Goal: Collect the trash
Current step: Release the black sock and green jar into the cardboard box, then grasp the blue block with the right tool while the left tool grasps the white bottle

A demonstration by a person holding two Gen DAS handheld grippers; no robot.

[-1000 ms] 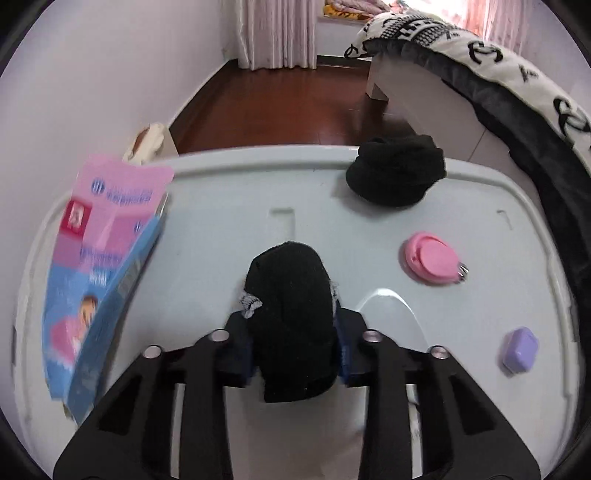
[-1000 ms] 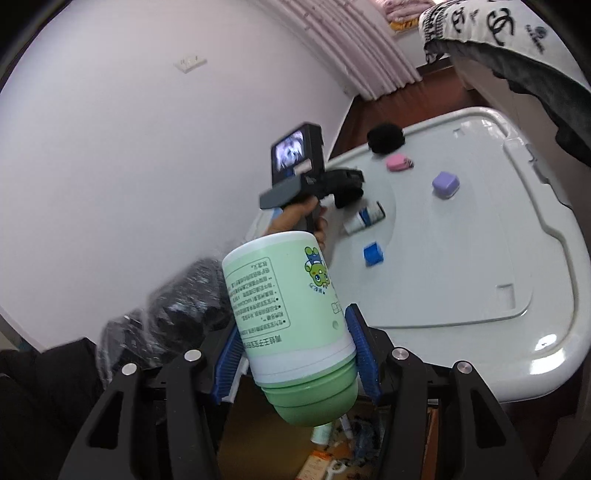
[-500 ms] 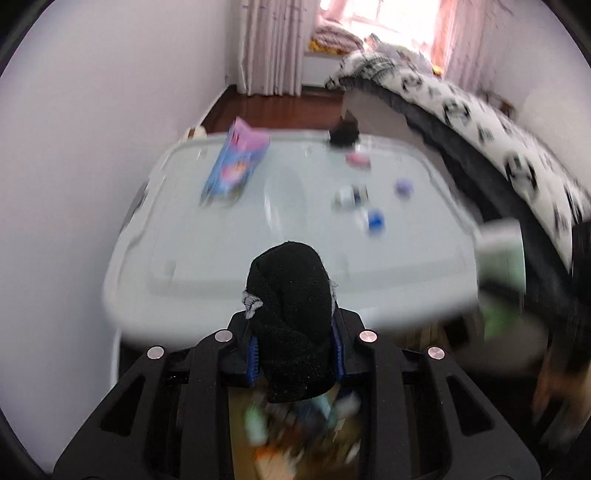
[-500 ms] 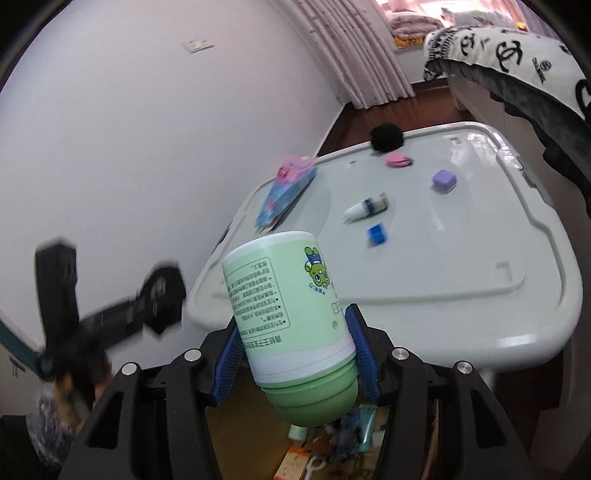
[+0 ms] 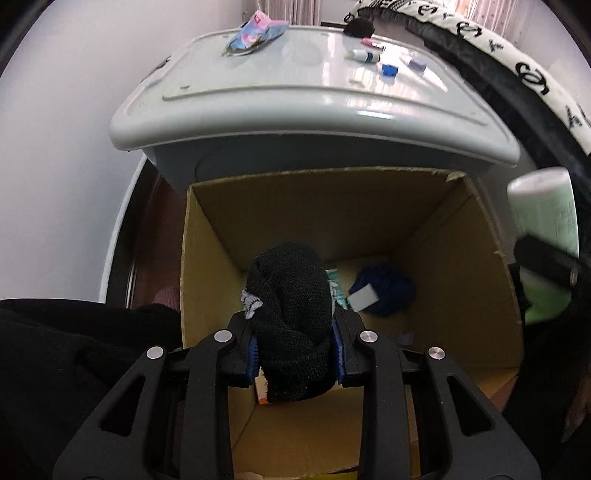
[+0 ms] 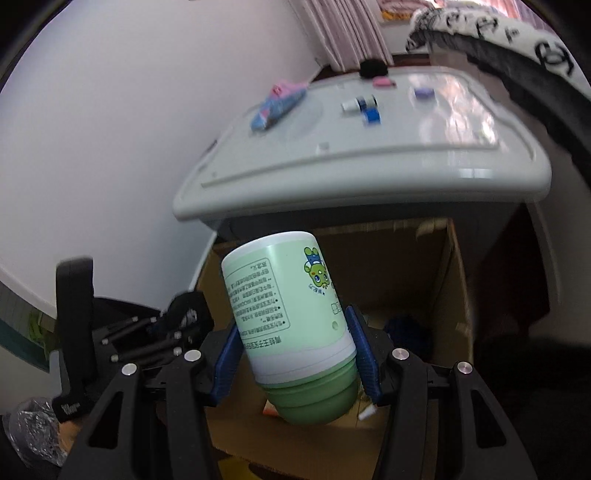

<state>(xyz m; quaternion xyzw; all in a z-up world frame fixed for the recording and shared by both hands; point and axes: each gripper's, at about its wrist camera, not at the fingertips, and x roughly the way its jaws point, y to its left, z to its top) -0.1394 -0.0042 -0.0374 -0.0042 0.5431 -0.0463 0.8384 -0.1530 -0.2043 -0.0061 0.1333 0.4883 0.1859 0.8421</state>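
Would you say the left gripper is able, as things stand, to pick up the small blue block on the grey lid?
Probably not yet. The left gripper is shut on a black sock over the cardboard box, so its jaws are full, and the blue block lies far off on the grey lid.

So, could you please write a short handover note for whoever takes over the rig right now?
Left hand-held gripper: shut on a black knit bundle, held over the open cardboard box.
Right hand-held gripper: shut on a green bottle, cap end down, above the same box.
Done: a blue bundle and other bits already lie in the box.
Left: drop both items, then clear the grey bin lid: pink-blue packet, small tube, blue cube, purple piece, pink item, black bundle.
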